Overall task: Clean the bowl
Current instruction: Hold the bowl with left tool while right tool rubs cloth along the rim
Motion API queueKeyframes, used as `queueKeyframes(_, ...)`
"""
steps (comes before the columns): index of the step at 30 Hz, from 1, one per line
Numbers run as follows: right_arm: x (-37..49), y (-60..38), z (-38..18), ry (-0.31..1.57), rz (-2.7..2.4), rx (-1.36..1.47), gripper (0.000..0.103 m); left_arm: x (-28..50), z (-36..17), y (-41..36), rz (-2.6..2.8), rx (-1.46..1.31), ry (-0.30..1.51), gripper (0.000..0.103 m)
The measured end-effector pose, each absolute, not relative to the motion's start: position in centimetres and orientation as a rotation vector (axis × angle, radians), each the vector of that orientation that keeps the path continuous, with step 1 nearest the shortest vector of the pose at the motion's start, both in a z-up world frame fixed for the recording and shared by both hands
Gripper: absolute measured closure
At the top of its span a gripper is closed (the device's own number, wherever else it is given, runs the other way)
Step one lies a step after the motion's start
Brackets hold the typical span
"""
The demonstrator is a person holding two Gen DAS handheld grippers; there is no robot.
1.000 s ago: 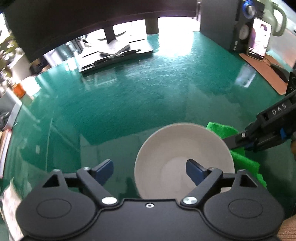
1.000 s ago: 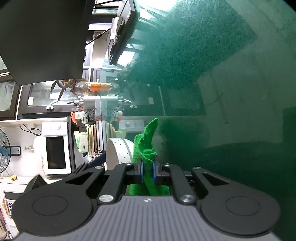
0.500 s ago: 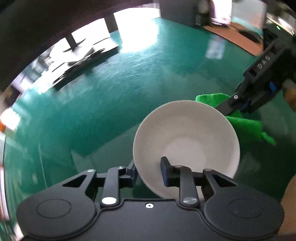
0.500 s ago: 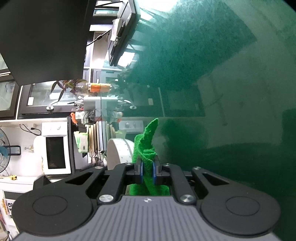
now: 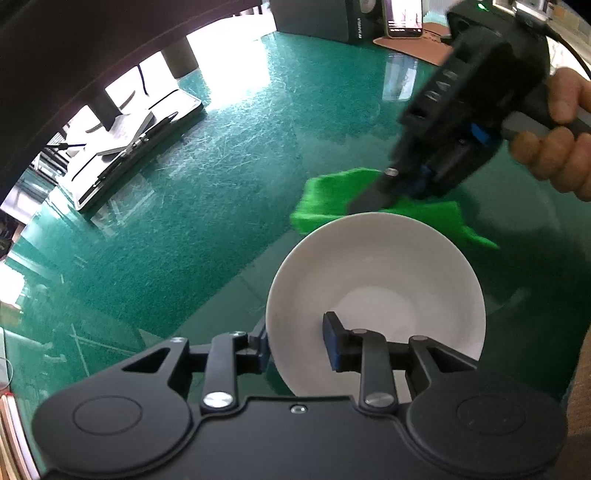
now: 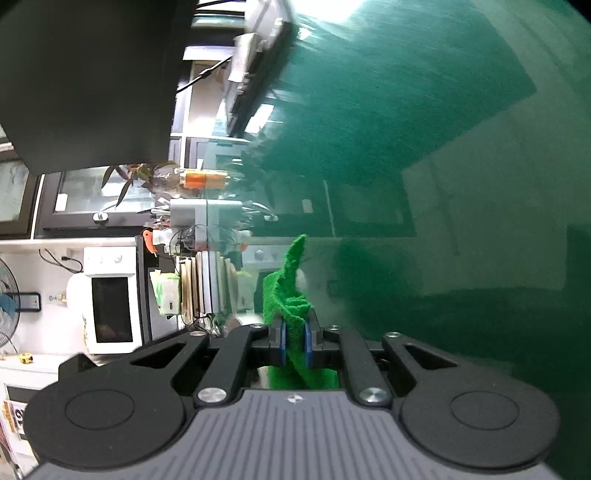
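Left wrist view, near to far. The left gripper (image 5: pixel 295 341) sits at lower centre, jaws closed across the near rim of the white bowl (image 5: pixel 384 280): one blue-padded finger (image 5: pixel 332 345) lies inside the bowl, the other outside its wall. The bowl occupies the lower right of centre, tilted, with its opening facing the camera, above the green table (image 5: pixel 207 206). Just beyond the bowl's far rim is the green cloth (image 5: pixel 332 199), held by the right gripper (image 5: pixel 384 192), which enters from the upper right, slightly blurred. A hand (image 5: pixel 557 140) grasps that gripper's handle at the right edge. Farther back, upper left, a dark flat tray (image 5: pixel 140 136) carries papers. At the top edge stand a black speaker (image 5: pixel 332 14) and a phone (image 5: pixel 402 16).

Right wrist view. The right gripper's jaws are clamped on the cloth at lower centre; a loose corner of the cloth stands up past the fingertips. A microwave (image 6: pixel 110 299) shows at left.
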State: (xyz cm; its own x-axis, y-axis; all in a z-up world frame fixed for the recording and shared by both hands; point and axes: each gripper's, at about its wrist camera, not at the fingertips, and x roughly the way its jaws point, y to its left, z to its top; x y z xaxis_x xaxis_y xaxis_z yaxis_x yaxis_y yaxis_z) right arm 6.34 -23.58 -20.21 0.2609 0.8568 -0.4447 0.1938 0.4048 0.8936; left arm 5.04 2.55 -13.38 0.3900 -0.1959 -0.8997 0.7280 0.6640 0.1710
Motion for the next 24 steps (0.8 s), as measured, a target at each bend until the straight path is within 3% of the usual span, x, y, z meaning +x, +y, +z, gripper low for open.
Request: queueKeyframes(24,9.0,-21.7,-19.8,1.25,0.617,1.06,0.092,5.1,-13.5,1.5,-0.627,0.66,0.99,0.071)
